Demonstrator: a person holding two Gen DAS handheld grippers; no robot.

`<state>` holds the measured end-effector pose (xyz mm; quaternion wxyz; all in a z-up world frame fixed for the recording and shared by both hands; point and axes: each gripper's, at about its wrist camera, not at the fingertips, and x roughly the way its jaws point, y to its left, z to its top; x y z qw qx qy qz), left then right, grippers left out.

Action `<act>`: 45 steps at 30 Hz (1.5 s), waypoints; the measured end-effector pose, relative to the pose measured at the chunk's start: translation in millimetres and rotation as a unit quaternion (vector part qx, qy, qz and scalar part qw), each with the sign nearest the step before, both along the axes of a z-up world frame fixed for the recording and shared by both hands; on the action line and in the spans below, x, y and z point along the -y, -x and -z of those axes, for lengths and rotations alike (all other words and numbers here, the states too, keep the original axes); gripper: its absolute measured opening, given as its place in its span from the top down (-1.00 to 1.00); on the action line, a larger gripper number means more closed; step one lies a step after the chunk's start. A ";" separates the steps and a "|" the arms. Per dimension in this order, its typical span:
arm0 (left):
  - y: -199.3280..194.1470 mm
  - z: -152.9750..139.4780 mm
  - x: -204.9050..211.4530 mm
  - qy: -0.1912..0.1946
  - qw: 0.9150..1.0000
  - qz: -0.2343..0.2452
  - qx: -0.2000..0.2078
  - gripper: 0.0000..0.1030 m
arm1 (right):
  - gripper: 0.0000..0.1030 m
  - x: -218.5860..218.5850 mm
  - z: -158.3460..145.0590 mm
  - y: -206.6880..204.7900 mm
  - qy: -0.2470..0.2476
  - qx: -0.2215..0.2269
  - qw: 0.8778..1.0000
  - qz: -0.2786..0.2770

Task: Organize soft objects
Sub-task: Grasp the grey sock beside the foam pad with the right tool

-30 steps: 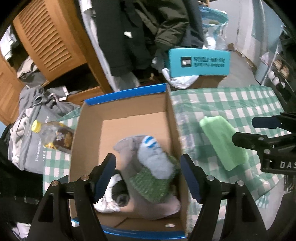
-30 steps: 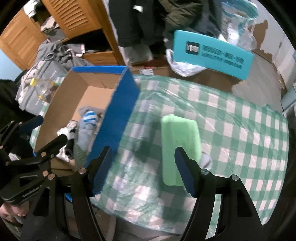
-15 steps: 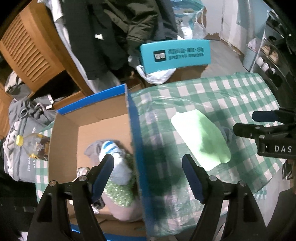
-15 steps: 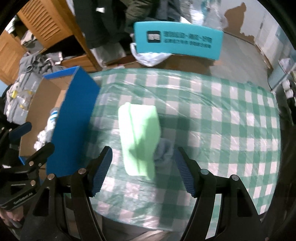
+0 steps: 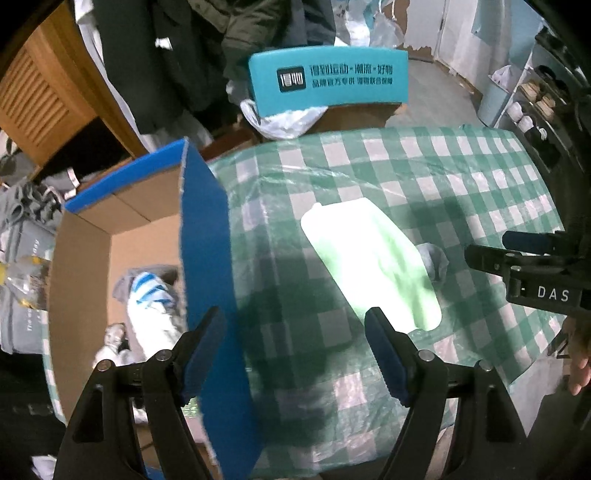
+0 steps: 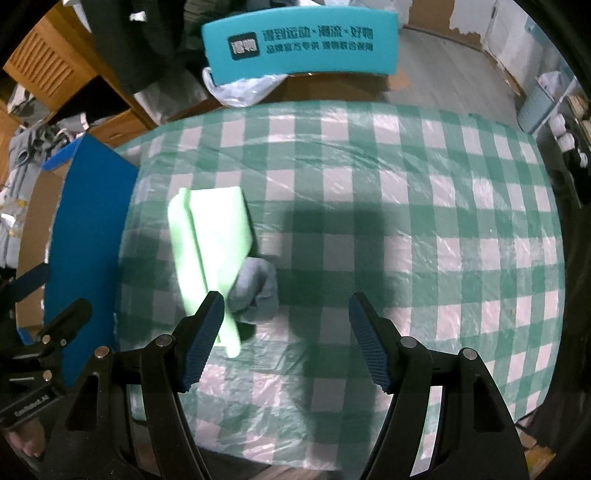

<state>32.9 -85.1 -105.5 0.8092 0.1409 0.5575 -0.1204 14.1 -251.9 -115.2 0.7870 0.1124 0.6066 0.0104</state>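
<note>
Hovering over the checked tablecloth (image 6: 388, 206), both grippers, left (image 5: 295, 347) and right (image 6: 286, 332), gape wide, holding nothing. A green sponge (image 6: 210, 251) touches a grey sock (image 6: 258, 288) near the cardboard box (image 5: 81, 258).

Table (image 6: 424, 192) under a green-and-white checked cloth with a clear plastic cover. Behind it, a teal sign (image 5: 328, 83) with dark print above a white plastic bag (image 5: 280, 120). Left: a louvred wooden cabinet (image 5: 40, 92) and hanging dark coats (image 5: 177, 55). Right: shelving (image 5: 532, 107) with small items. Grey floor (image 5: 436, 99); pale walls (image 5: 469, 33), patchy at the base.
</note>
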 end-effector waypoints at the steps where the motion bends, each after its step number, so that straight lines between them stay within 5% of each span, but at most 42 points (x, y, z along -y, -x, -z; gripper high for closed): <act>1: -1.3 3.4 1.1 0.000 1.000 -0.002 -0.004 -0.53 | -0.37 1.3 3.2 -0.6 -0.001 -0.003 1.000 0.002; 20: -11.0 50.6 20.4 -0.020 0.999 0.007 -0.047 -0.53 | -0.37 4.5 47.2 -21.9 -0.024 -0.036 0.999 0.019; 41: -20.0 67.6 16.2 -0.019 0.997 0.006 -0.068 -0.55 | -0.37 -44.0 68.0 -32.6 -0.028 -0.056 0.997 -0.035; 43: -20.6 68.6 16.6 -0.022 0.997 0.007 -0.067 -0.55 | -0.27 -44.8 69.6 -32.8 -0.029 -0.057 0.997 -0.038; 45: -21.8 69.6 16.5 -0.022 0.997 0.006 -0.069 -0.55 | 0.27 -47.2 72.0 -33.7 -0.035 -0.064 0.997 -0.040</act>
